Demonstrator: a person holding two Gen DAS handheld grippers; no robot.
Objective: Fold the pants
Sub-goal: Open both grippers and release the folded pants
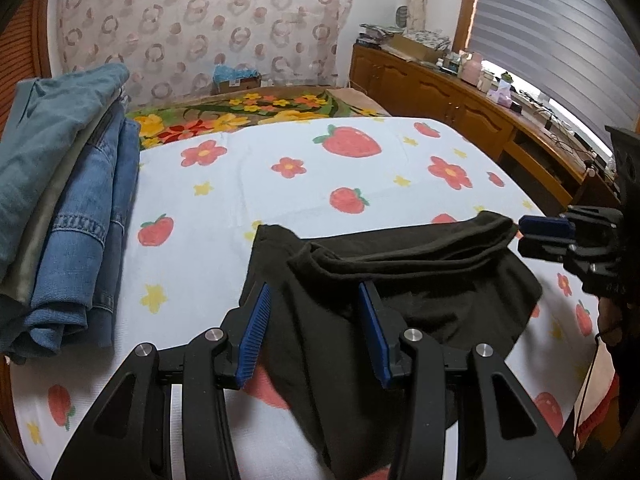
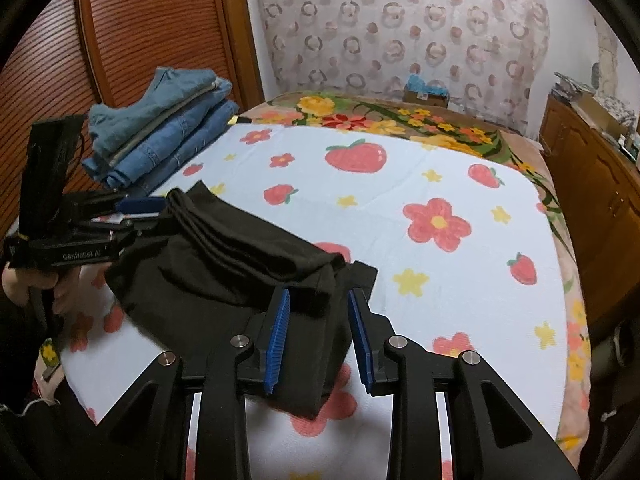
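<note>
The pants (image 1: 400, 280) lie folded on the near part of the bed (image 1: 360, 168). A stack of folded clothes (image 1: 68, 208) sits on the bed's left side. A cabinet (image 1: 460, 100) runs along the right, with a box (image 1: 236, 80) beyond the far end.

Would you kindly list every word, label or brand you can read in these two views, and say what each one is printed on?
"GenRobot.AI", as best it reads, slightly blurred: white lettering on the side of the black body of the left hand-held gripper, seen in the right wrist view.
The cardboard box by the far wall has a label too small to read.
The items on the wooden sideboard are too small and blurred to read.
Nothing else bears text.
</note>
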